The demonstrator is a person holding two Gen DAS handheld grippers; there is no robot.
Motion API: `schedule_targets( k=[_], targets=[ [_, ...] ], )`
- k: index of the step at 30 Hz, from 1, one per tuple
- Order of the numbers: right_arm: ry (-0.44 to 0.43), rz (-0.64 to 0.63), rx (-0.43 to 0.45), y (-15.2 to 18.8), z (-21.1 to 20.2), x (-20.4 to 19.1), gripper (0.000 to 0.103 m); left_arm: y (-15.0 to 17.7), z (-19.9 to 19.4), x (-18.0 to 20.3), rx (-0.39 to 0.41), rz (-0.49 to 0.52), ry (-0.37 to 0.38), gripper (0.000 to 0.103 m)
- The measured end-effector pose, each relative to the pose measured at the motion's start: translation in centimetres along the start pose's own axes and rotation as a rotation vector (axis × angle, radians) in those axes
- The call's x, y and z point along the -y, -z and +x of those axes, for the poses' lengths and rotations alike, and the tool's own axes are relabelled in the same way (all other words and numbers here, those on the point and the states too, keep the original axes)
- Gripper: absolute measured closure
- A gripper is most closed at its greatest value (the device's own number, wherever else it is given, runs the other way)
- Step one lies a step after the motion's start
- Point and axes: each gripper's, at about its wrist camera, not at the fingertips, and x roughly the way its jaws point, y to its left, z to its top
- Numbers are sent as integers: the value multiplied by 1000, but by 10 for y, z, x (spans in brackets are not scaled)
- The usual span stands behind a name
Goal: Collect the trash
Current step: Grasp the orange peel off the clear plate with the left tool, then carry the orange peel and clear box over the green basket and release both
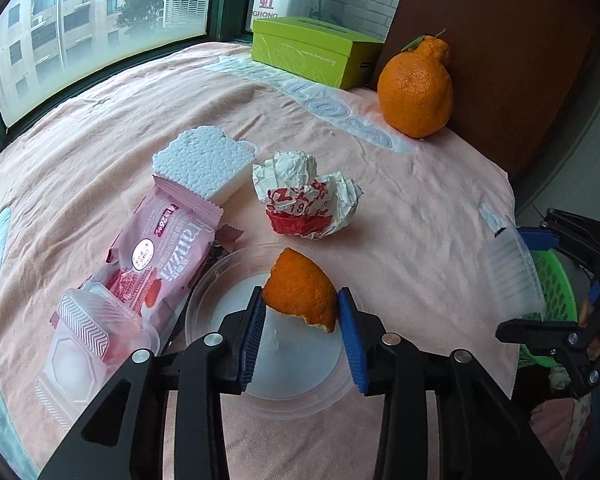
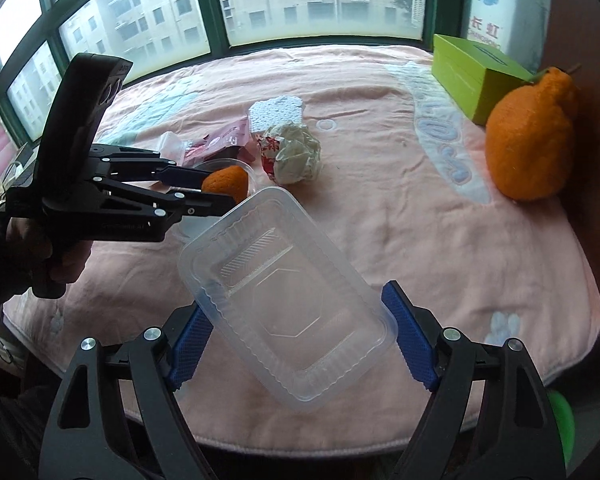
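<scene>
My left gripper (image 1: 303, 312) is shut on a piece of orange peel (image 1: 300, 290), held just above a round clear plastic lid (image 1: 220, 280). The peel also shows in the right wrist view (image 2: 226, 182). My right gripper (image 2: 300, 336) is shut on a clear rectangular plastic tray (image 2: 284, 300), held over the table's near edge; it shows at the right of the left wrist view (image 1: 512, 276). A crumpled red-and-white paper wrapper (image 1: 308, 200), a pink snack wrapper (image 1: 160, 256) and a white foam block (image 1: 206, 164) lie on the pink cloth.
A whole orange (image 1: 416, 88) and a green box (image 1: 316, 50) stand at the far right of the table. A green basket (image 1: 552, 300) sits below the table's right edge. Another clear tray (image 1: 88, 336) lies at the pink wrapper's near end. Windows run behind.
</scene>
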Motion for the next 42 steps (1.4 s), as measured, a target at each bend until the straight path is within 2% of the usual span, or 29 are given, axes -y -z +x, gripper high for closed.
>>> schedule_targets(
  k=[7,11,14,21,26,32,36,42],
  targets=[
    [47,134,38,33,-27,12,22,4,-15,7,28,9,-17,80],
    [80,197,69,48,-44,19,22,6,-32,9,52,-23,6,80],
    [102,254,84,63,-57,26,22,5,-50,22,83,-2,13,80],
    [195,386,68,113,-85,50,22,0,-75,71,117,46,121,80],
    [245,468,60,146,-102,69,21,-1,-66,124,98,106,201,80],
    [265,563,86,177,-120,94,20,2,-46,190,50,196,271,80],
    [263,619,114,193,-131,107,14,4,-28,223,10,240,296,80],
    [289,664,167,214,-155,113,14,11,0,265,-56,296,307,79]
  ],
)
